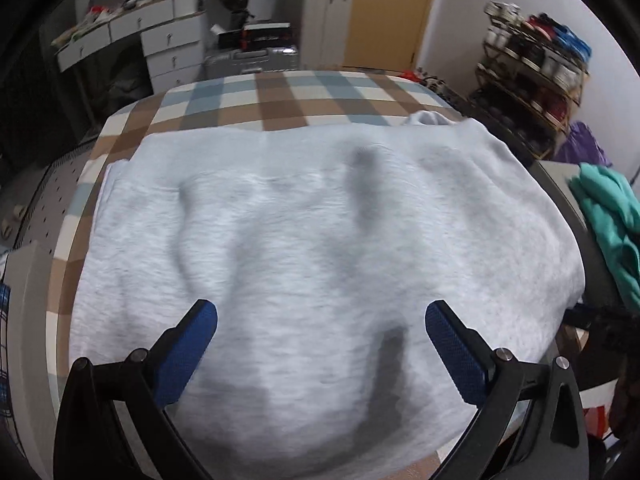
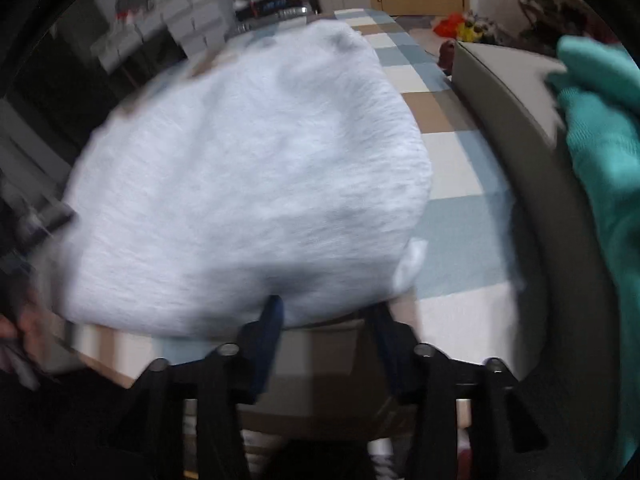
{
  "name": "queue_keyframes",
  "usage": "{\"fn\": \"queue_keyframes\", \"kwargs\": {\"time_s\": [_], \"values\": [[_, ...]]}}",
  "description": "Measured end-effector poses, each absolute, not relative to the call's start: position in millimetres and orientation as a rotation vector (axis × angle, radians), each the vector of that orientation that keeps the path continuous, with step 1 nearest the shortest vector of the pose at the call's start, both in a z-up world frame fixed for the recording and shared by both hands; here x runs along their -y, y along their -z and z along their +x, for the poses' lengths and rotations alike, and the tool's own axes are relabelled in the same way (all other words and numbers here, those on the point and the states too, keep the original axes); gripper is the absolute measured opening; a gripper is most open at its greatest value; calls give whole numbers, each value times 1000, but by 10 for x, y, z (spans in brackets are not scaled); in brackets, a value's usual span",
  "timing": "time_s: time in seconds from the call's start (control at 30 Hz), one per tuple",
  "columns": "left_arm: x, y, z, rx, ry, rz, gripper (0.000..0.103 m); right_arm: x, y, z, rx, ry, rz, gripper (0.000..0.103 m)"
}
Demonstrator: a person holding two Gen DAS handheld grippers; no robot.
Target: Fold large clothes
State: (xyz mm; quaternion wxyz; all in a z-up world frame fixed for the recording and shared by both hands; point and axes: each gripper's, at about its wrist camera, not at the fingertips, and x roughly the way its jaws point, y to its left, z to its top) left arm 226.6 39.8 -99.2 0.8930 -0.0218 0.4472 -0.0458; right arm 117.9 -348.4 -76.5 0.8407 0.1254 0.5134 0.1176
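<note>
Grey fleece sweatshirt [image 1: 320, 224] is sitting folded down into a thick rectangle on the checked cloth [image 1: 280, 96] that covers the table, so this looks like the tail end of a fold rather than the start. One small pale bit of fabric pokes out at the far edge, and the top layer has a few soft ridges running across it.

Left gripper [image 1: 321, 312] hangs right above the near half of the sweatshirt with its blue pads wide apart and nothing between them. Right gripper [image 2: 326, 312] is at the near hem in its own blurry view. Its jaws stand partly apart with the hem sitting just past the tips, and I don't see the pads pressing on cloth, so I'd call it let go.

My guess at the next move: either pat the ridges flat and tuck that stray bit in, or grab the near edge with both tools for one more fold. Both need an even grip on all layers so the stack doesn't slide apart.

Off to the side, a teal garment [image 1: 612, 224] lies on a grey ledge [image 2: 520, 128], probably next in line.
</note>
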Motion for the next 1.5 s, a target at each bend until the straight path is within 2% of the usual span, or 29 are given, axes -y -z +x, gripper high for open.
{"fn": "queue_keyframes", "kwargs": {"time_s": [0.03, 0.2, 0.23, 0.3, 0.37, 0.4, 0.43, 0.5, 0.63, 0.87, 0.93, 1.1, 1.23, 1.3, 1.47, 1.5], "values": [[-343, 975, 2244, -917, 114, -35, 102, 3522, 851, 1192, -1089, -254, 329, 48], [-228, 993, 2265, -927, 139, 7, 102, 3647, 1455, 1392, -1099, -336, 673, 49], [-220, 1021, 2286, -937, 137, 5, 102, 3648, 1618, 1465, -1094, -333, 739, 57], [-208, 1071, 2321, -966, 138, -8, 102, 3627, 1879, 1610, -1086, -329, 829, 61], [-200, 1123, 2357, -990, 139, -23, 102, 3591, 2111, 1725, -1062, -312, 907, 72], [-205, 1143, 2377, -994, 144, -30, 102, 3551, 2188, 1784, -1043, -312, 928, 84], [-193, 1151, 2376, -996, 144, -31, 102, 3471, 2241, 1844, -1020, -303, 910, 93], [-195, 1149, 2404, -998, 146, -36, 102, 3286, 2273, 1950, -1022, -271, 781, 97], [-151, 1145, 2398, -1005, 135, -27, 102, 3175, 2417, 1939, -979, -158, 705, 94], [-133, 1173, 2473, -1036, 152, -47, 102, 3390, 2965, 1960, -1078, -86, 878, 98], [-163, 1195, 2505, -1051, 163, -70, 102, 3329, 3090, 2118, -1073, -105, 890, 102], [-175, 1237, 2500, -1072, 183, -83, 102, 3038, 3263, 2337, -1040, -112, 901, 103], [-180, 1247, 2486, -1082, 209, -78, 102, 2660, 2936, 2255, -764, -278, 679, 100], [-176, 1240, 2469, -1082, 215, -71, 102, 2541, 2939, 2204, -706, -293, 611, 101], [-167, 1235, 2455, -1079, 216, -59, 102, 2631, 3542, 2467, -842, -181, 747, 101], [-167, 1235, 2461, -1080, 215, -58, 102, 2809, 3515, 2504, -858, -186, 795, 100]]}}
